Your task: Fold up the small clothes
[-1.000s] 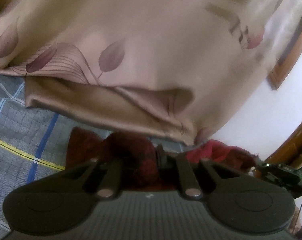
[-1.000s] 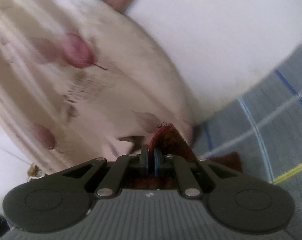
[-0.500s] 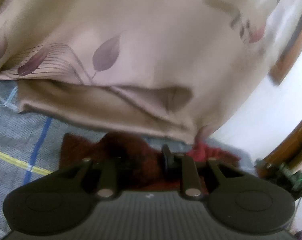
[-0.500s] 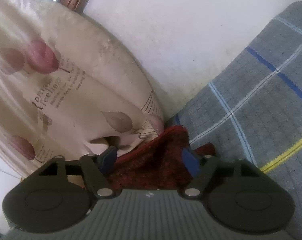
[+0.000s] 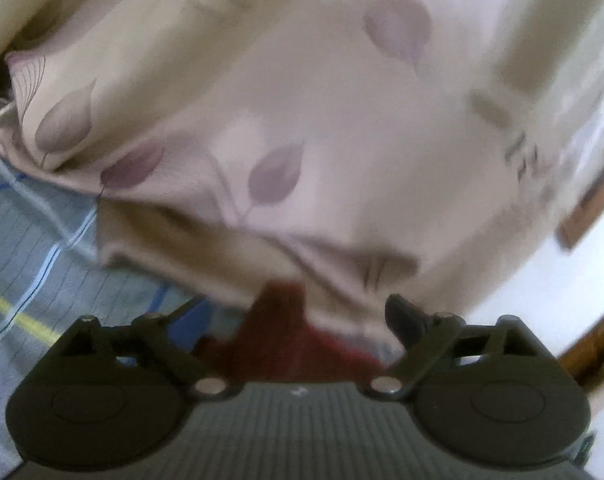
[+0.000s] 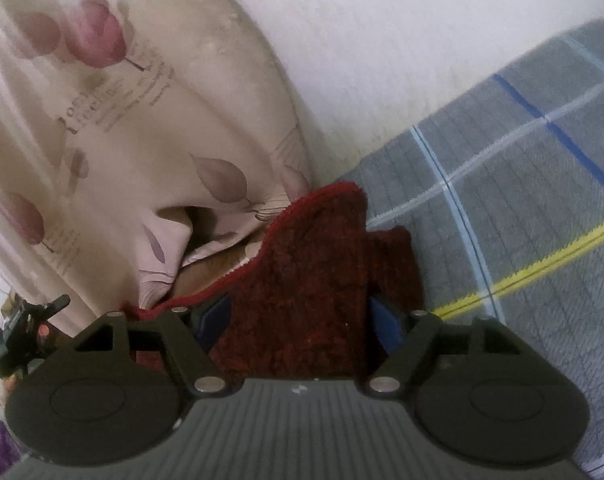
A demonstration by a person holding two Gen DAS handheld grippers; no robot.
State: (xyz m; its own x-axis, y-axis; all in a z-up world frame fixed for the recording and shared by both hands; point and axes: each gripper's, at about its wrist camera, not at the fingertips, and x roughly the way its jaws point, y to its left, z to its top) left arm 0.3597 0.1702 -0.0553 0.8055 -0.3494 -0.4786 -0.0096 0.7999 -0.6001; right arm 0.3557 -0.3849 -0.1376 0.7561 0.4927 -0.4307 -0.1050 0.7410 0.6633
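A dark red fuzzy cloth (image 6: 314, 280) lies bunched on the grey checked bedspread (image 6: 522, 208), against a beige cushion. In the right wrist view it fills the gap of my right gripper (image 6: 302, 320). The blue pads (image 6: 386, 320) stand apart on either side and do not press it. In the blurred left wrist view a peak of the same red cloth (image 5: 286, 332) rises between the fingers of my left gripper (image 5: 296, 312). Its jaws are opening and stand wide, clear of the cloth.
A big beige cushion with a tulip print (image 5: 302, 120) (image 6: 142, 140) looms just behind the cloth. A white wall (image 6: 382, 40) and a wooden frame (image 5: 590, 208) lie beyond it. The bedspread (image 5: 34, 264) stretches to the sides. A dark device (image 6: 18, 332) sits far left.
Both grippers were shut on the red cloth and have let go of it. The right opened first, then the left. The cloth has sunk onto the bedspread.
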